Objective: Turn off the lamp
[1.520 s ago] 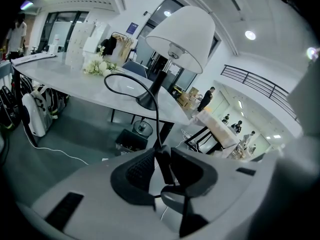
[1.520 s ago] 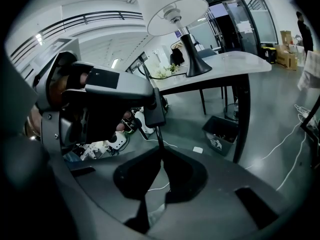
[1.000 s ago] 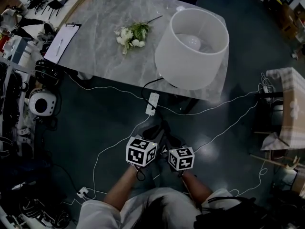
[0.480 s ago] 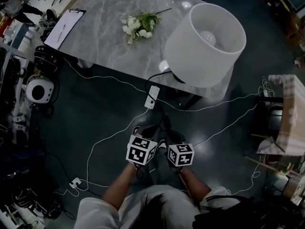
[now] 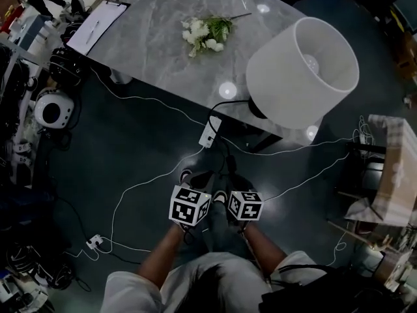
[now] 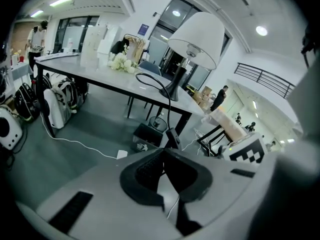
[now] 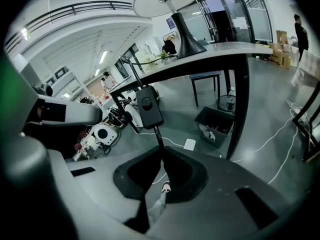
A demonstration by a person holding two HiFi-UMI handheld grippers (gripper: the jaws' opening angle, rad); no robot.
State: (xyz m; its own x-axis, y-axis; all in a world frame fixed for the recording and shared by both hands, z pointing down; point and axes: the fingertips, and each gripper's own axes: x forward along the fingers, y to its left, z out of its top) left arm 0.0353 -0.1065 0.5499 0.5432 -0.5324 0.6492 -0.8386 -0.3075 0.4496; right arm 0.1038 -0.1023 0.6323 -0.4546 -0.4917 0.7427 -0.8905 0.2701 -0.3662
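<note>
On grey marble table (image 5: 150, 38) sits white-shaded table lamp (image 5: 303, 70); its black inline switch (image 7: 149, 105) hangs near-upright just above right gripper (image 7: 161, 151), clenched on thin black cord (image 7: 156, 134), w/ left gripper (image 6: 164, 151), jaws shut, alongside.

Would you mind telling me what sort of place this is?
Likely an open-plan office or lab: a marble-topped table, loose cables trailing about, and a mezzanine railing and glazed walls behind.

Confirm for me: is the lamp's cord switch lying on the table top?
No, the switch hangs in mid-air on its cord, below the table top where the lamp stands.
</note>
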